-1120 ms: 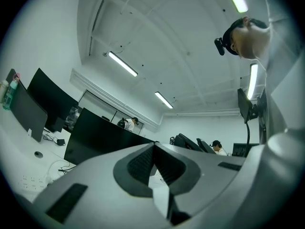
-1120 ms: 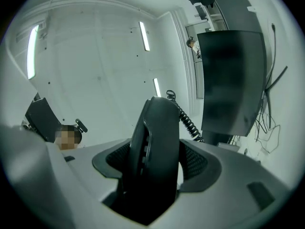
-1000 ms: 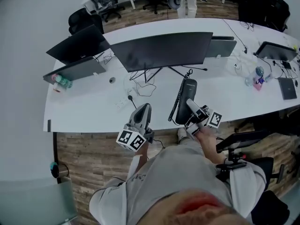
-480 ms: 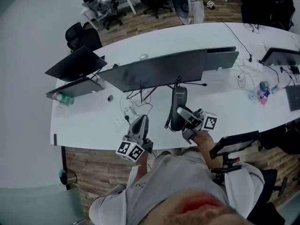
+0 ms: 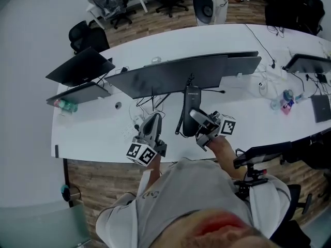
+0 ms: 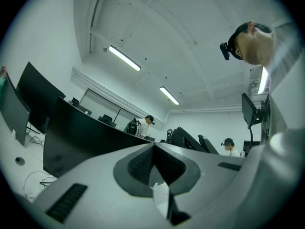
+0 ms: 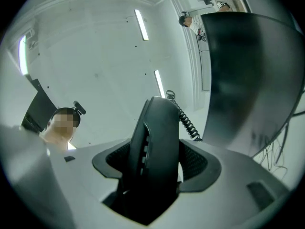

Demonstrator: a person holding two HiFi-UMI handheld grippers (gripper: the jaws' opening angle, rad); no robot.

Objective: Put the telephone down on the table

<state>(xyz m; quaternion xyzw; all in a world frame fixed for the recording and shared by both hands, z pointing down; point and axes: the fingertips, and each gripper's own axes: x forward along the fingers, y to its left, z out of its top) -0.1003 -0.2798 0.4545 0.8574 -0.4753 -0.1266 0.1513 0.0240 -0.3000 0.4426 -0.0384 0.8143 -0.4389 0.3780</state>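
Head view: I saw my right gripper (image 5: 200, 121) over the near edge of the white table (image 5: 248, 107), jaws clamped on the lower end of the black phone (image 5: 190, 107). The phone ran from the jaws toward 12 o'clock, its top end just under the wide monitor (image 5: 181, 74). Its coiled cord (image 5: 180, 124) hung along its 9 o'clock side. I could not tell whether the phone touched the table or sat just above it. My left gripper (image 5: 152, 120) was at 9 o'clock from the right one, near the table's front edge, its tip pointing to 12 o'clock, well apart from the phone.

Left gripper view: the jaws were drawn together at their tips with nothing between them. The camera looked up at the ceiling lights (image 6: 125, 57) over the dark back of a monitor (image 6: 81, 137).

Right gripper view: the jaws were closed narrow on the phone (image 7: 155, 142), which stood up between the pads (image 7: 198, 159) toward 12 o'clock. The cord (image 7: 187, 119) left its top toward 3 o'clock, and the monitor (image 7: 248, 70) filled the 2 o'clock side.
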